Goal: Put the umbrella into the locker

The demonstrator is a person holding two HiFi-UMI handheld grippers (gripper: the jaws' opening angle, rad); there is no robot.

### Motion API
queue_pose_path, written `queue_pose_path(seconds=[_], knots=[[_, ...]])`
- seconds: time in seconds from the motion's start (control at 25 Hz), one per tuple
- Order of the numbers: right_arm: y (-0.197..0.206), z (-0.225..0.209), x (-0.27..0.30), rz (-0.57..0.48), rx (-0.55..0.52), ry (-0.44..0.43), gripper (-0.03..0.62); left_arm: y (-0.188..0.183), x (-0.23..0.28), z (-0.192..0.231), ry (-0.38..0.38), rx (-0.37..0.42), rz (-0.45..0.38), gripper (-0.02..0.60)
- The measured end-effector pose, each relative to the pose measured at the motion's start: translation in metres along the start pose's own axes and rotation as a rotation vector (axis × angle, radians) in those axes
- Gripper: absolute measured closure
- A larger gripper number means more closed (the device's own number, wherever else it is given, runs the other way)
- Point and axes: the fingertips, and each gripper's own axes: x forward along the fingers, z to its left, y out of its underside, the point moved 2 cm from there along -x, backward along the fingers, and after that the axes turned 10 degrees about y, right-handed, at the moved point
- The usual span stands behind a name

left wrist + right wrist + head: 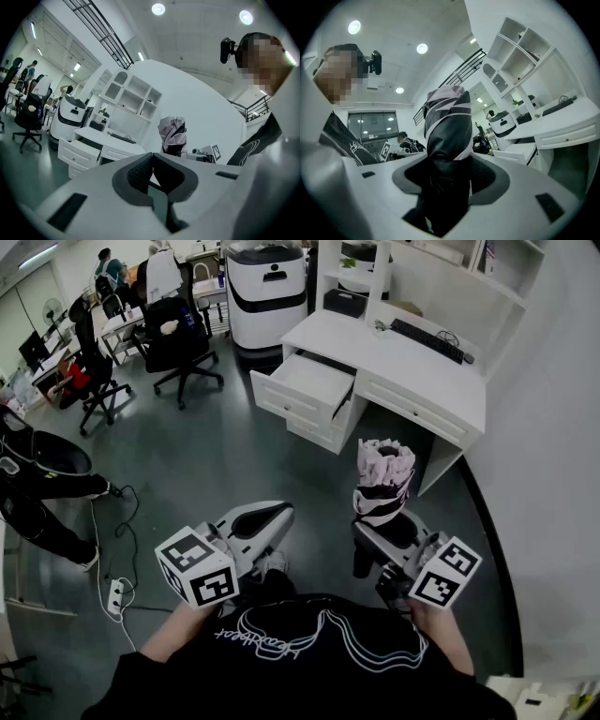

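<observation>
Pink-striped umbrella point(383, 476) | we clamp it upright in our right gripper point(380, 527), likely for a clear carry | left gripper point(270, 518) closed, empty

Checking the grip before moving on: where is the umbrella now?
In the head view the folded umbrella is clamped in the right gripper, right of centre, short of the white desk with its open drawer.

A black keyboard point(427, 339) lies on the white table point(389, 369), below a white shelf unit point(452, 272). A white rounded machine point(267, 298) stands left of the table. Further left are black office chairs point(178, 338), and a power strip point(116, 594) lies on the grey floor point(216, 451).
</observation>
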Motion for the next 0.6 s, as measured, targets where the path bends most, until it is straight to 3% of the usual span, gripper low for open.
queue_pose_path(seconds=[0.6], knots=[[-0.0014,0.0041,-0.0009,-0.038,-0.007,0.002,0.352,0.0014,-0.0056,-0.002,-0.001,0.016,-0.002,0.575]])
